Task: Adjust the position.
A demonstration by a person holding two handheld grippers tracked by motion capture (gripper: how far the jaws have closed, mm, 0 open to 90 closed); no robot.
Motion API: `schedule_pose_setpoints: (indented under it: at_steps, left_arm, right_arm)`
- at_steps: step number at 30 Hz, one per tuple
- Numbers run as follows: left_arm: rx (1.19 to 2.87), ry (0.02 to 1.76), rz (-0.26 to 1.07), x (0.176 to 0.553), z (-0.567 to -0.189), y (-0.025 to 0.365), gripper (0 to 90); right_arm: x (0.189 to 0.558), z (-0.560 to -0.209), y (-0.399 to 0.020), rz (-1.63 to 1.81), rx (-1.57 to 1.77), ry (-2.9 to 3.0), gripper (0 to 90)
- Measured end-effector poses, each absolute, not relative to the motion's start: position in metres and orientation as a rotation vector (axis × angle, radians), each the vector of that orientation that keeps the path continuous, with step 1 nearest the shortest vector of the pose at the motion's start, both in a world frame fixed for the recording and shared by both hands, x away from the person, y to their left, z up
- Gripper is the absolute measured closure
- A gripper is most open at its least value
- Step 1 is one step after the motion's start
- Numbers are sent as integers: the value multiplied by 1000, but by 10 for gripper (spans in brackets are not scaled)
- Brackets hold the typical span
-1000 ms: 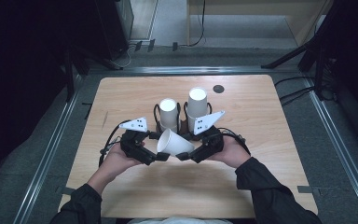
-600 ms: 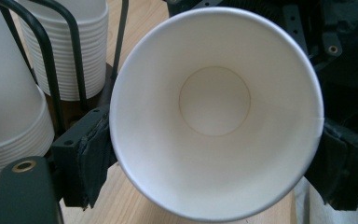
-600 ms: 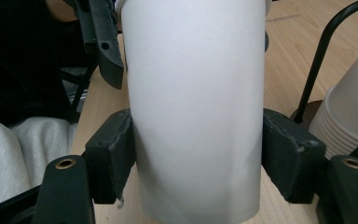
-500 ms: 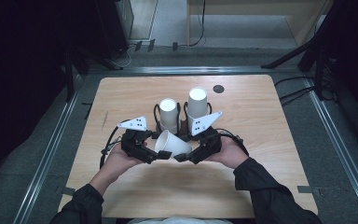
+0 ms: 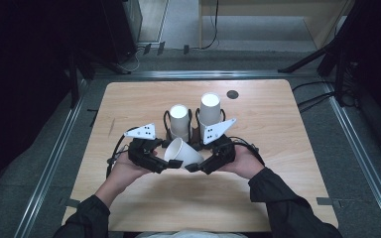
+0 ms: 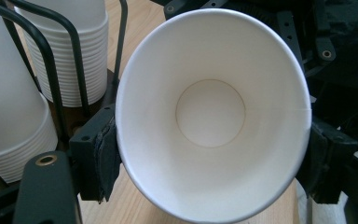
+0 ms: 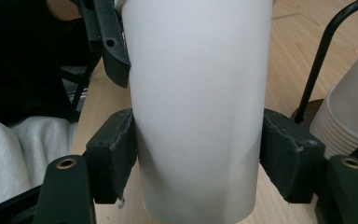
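So closest to the person, both hands meet over the near-middle of the wooden table [image 5: 129, 208], and there's one white paper cup [image 5: 182, 152] lying on its side between the two grippers, up off the table. The right gripper [image 5: 192, 167] has its pads clamped on the cup's lower body; in the right gripper view the cup wall [image 7: 198, 107] sits snug between both pads. The left gripper [image 5: 171, 164] has just been closing in, and in the left gripper view its pads press the cup [image 6: 212, 112] at the wide rim, squashing the mouth a bit oval. Just behind them stand two stacks of upside-down white cups [image 5: 180, 119] in a black wire holder [image 5: 167, 124]. Further back there's a small dark disc [image 5: 232, 94] near the table's far edge.
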State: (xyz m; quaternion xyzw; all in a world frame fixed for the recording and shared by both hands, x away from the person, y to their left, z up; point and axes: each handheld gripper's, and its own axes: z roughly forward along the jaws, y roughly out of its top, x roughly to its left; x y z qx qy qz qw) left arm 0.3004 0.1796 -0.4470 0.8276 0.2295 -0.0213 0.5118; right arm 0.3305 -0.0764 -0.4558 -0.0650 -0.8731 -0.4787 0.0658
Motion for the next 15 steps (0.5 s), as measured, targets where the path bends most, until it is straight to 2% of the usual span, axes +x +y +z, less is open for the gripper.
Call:
schedule_pose_setpoints:
  at_steps: [7,15]
  left_arm:
    - [1990,549,-52,300,-446,179,220]
    - [2016,540,-21,302,-440,182,220]
  right_arm:
    - [330,-456,-76,-1438,-201,-2633,311]
    - [330,-456,-78,-1434,-240,-2650,243]
